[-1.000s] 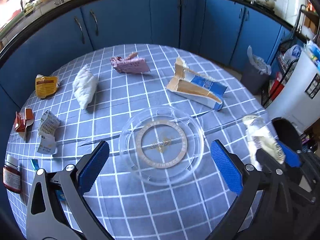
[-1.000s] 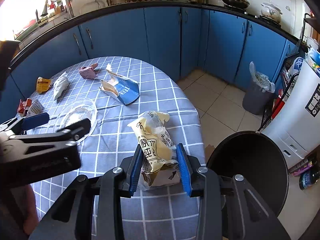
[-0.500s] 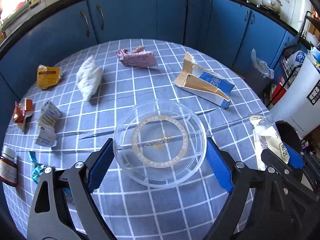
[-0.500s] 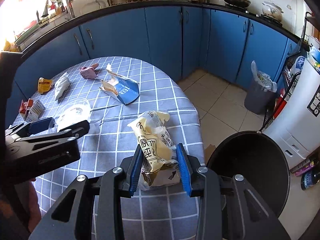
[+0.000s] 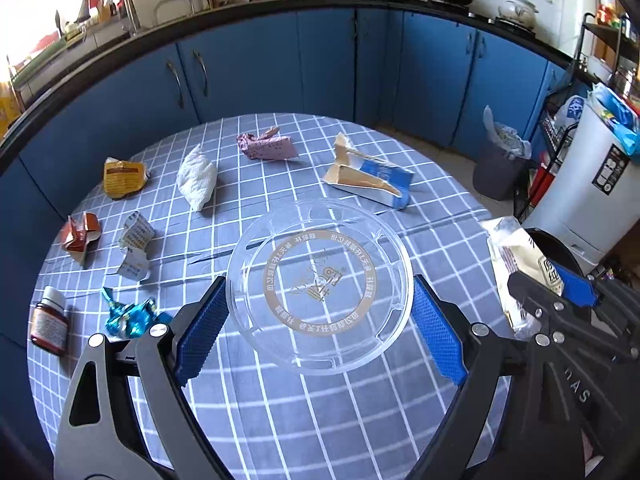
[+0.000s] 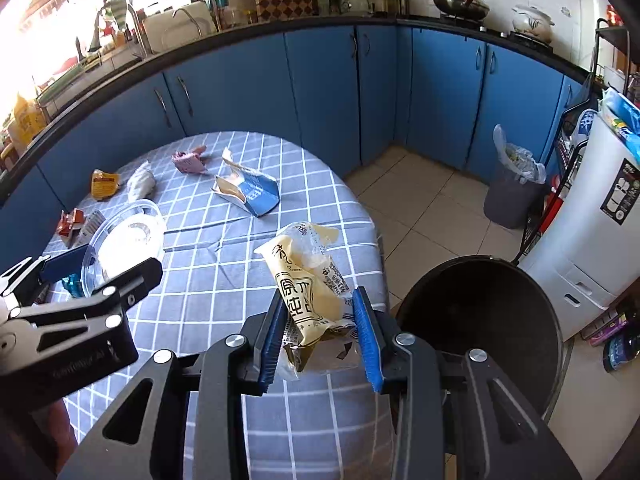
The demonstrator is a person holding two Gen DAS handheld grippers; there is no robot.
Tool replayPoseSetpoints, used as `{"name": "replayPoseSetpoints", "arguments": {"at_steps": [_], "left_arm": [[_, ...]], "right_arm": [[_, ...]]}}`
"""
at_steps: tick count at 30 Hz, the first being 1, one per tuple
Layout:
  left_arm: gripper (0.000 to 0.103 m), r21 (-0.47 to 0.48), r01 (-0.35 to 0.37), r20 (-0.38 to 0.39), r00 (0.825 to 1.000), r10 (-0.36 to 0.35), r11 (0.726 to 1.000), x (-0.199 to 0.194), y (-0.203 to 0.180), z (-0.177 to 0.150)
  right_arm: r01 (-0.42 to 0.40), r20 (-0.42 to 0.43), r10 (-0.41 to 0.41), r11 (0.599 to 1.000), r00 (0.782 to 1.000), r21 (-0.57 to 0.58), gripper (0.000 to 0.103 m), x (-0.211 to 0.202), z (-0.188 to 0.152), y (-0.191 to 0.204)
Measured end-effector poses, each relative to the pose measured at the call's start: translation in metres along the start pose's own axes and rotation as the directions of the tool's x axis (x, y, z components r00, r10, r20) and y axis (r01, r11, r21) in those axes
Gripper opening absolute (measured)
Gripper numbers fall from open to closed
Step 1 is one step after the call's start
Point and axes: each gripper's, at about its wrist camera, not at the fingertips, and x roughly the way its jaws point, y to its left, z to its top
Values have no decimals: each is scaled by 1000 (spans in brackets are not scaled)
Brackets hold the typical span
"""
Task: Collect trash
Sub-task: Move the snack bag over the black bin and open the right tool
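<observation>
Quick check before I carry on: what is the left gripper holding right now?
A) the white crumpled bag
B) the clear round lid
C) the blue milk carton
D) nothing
B: in the left wrist view the clear round lid sits clamped between the left gripper's blue pads, lifted off the table, while the carton and white bag lie farther back.

Round checked-cloth table [image 5: 360,420], torn blue carton [image 5: 372,178], white bag [image 5: 198,176], pink wrapper [image 5: 266,147]
</observation>
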Motion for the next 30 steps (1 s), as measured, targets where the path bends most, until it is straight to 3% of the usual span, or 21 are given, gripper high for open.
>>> {"name": "replayPoseSetpoints", "arguments": {"at_steps": [12,30], "left_arm": [[88,35,-7,62,998,5,999,-54,-16,-14],[88,72,13,119,993,-22,997,-100,-50,-25]], "right_arm": [[12,76,-11,1000,997,-10,33,-54,-9,-9],[25,147,-27,1000,989,20,33,-105,-20,-30]]}}
